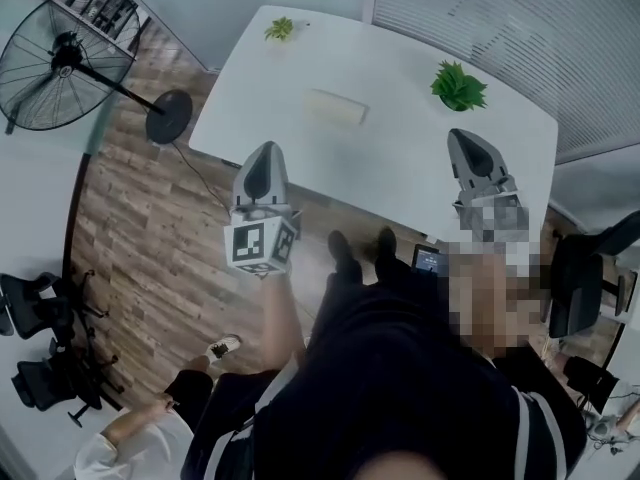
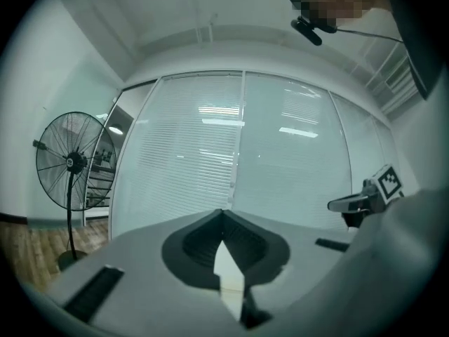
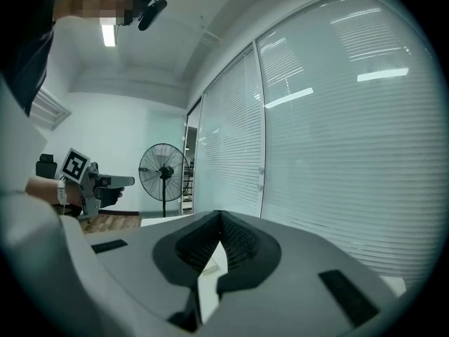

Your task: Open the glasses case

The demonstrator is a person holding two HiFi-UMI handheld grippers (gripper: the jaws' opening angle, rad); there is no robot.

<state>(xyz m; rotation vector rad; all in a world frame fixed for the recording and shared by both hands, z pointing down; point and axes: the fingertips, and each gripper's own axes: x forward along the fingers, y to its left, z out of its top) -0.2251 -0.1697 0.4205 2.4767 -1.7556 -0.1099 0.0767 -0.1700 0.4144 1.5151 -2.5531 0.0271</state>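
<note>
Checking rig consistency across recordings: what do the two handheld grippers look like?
Both match: the left gripper and right gripper are pale grey shells tapering to a point, with dark ribbed insets around the jaws. Each carries a white cube with black square markers. No cables show.

Fan: a black standing fan [image 1: 60,58] on the wood floor [image 1: 150,238], left of the desk [image 1: 400,168].
Desk: white, beside slatted blinds [image 1: 500,28].
Plants: a larger green plant [image 1: 458,86] toward the desk's right; a smaller plant [image 1: 280,29] at its far left corner.
Chairs: black office chairs [image 1: 40,368] at lower left.
</note>
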